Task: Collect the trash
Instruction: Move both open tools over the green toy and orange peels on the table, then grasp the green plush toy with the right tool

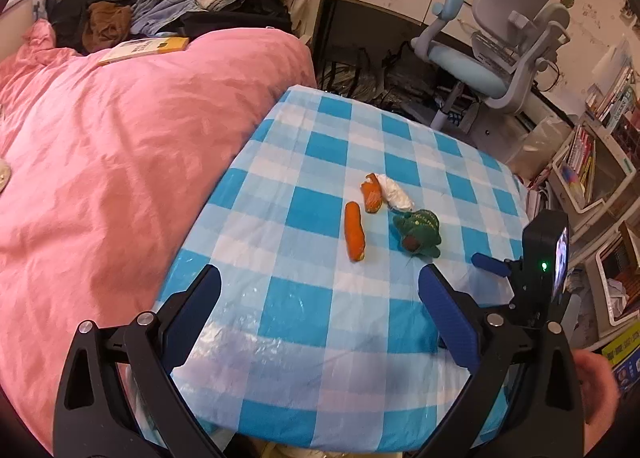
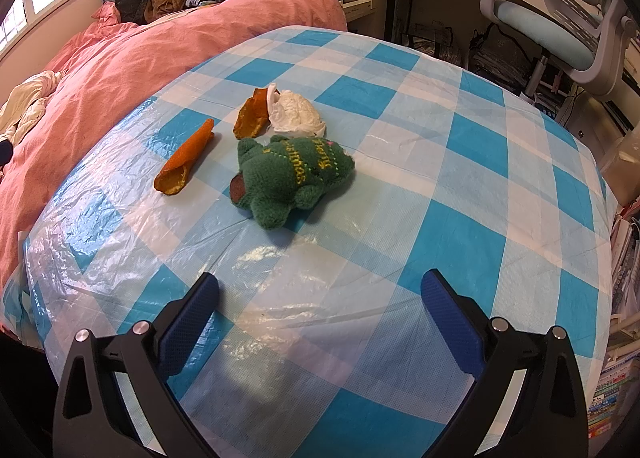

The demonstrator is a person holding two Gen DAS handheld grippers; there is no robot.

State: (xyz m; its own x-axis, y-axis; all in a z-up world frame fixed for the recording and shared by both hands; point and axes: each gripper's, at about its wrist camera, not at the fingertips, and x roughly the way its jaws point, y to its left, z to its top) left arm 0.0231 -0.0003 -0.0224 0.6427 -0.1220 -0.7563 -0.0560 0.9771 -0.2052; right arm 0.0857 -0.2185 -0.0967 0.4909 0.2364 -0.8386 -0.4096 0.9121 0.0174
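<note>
On the blue-and-white checked table (image 1: pixel 304 298) (image 2: pixel 460 185) lie two orange peel pieces, a long one (image 1: pixel 354 232) (image 2: pixel 185 159) and a shorter one (image 1: pixel 371 193) (image 2: pixel 251 115). A crumpled white tissue (image 1: pixel 396 191) (image 2: pixel 297 113) touches the shorter peel. A green plush toy (image 1: pixel 418 232) (image 2: pixel 289 175) lies just in front of the tissue. My left gripper (image 1: pixel 320 278) stands open over the near part of the table, nothing between its fingers. My right gripper (image 2: pixel 320 286) is open too, short of the toy; it shows in the left wrist view as a black body (image 1: pixel 540 258) at the table's right edge.
A pink duvet (image 1: pixel 120 145) (image 2: pixel 120 53) borders the table on the left, with a clothes pile (image 1: pixel 152 9) and a yellow book (image 1: pixel 144 49) behind. A grey-blue desk chair (image 1: pixel 500 53) (image 2: pixel 560 17) stands past the far edge. Shelves of books (image 1: pixel 592 153) line the right. A hand (image 1: pixel 596 390) holds the left gripper.
</note>
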